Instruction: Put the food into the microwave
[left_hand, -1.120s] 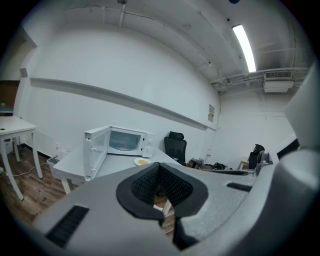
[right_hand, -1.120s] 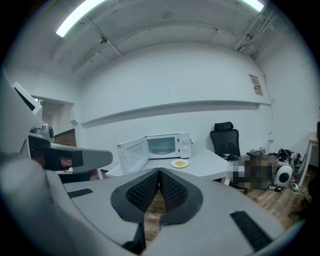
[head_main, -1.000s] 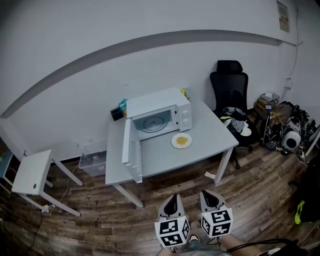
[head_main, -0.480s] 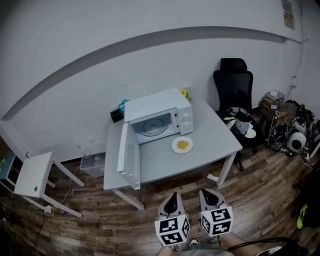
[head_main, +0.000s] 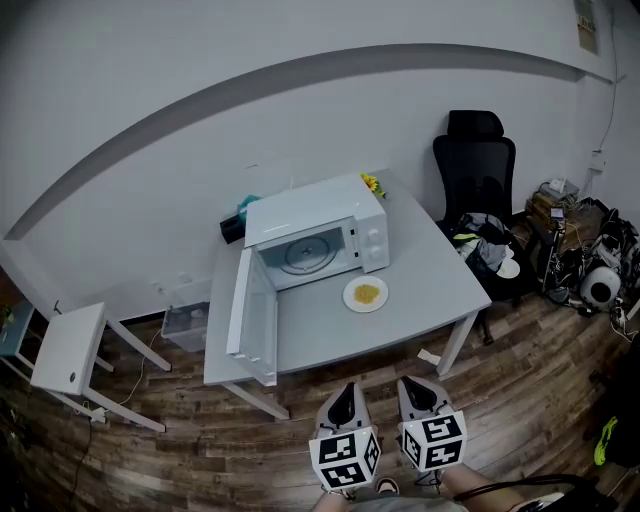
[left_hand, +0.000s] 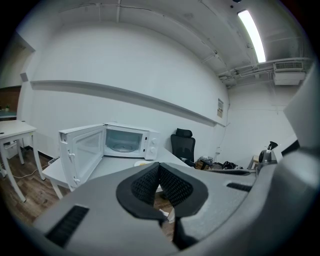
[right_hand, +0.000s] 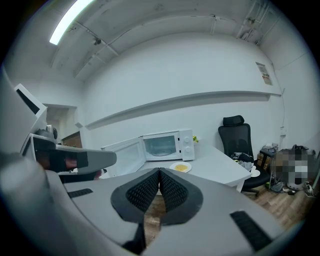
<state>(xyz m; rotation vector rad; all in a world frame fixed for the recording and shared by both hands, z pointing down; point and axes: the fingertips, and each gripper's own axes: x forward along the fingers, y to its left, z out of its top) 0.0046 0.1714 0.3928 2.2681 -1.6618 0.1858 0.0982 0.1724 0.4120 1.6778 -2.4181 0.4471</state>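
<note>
A white-walled room with a wood-plank floor (head_main: 520, 400) fills the head view, and a grey table (head_main: 420, 270) stands at the middle of the frame. On the table's far side sits a white microwave (head_main: 310, 208) with its door (head_main: 250, 315) swung wide open toward the lower left, so the glass turntable inside is visible. Just in front of the microwave, toward the right, a plate (head_main: 366, 305) lies on the table with the yellow food (head_main: 367, 292) on it, outside the oven. A dark object (head_main: 233, 228) is behind the microwave's left corner and something yellow (head_main: 372, 184) behind its right corner.

A black chair (head_main: 478, 165) stands at the upper right beside the table, with a heap of clutter (head_main: 590, 270) along the right edge. At the left edge is a small white table (head_main: 68, 347), and a clear box (head_main: 185, 325) sits on the floor under the grey table's left side.

At the bottom centre the left gripper (head_main: 345, 393) and right gripper (head_main: 417, 388) are side by side over the floor, well apart from the table, both pointing toward it. In the left gripper view the left gripper (left_hand: 159, 166) has its jaws pressed together with nothing between them; the microwave (left_hand: 127, 142) lies beyond at centre left. In the right gripper view the right gripper (right_hand: 159, 172) likewise has its jaws closed and empty, with the plate (right_hand: 180, 167) just above its tips.
</note>
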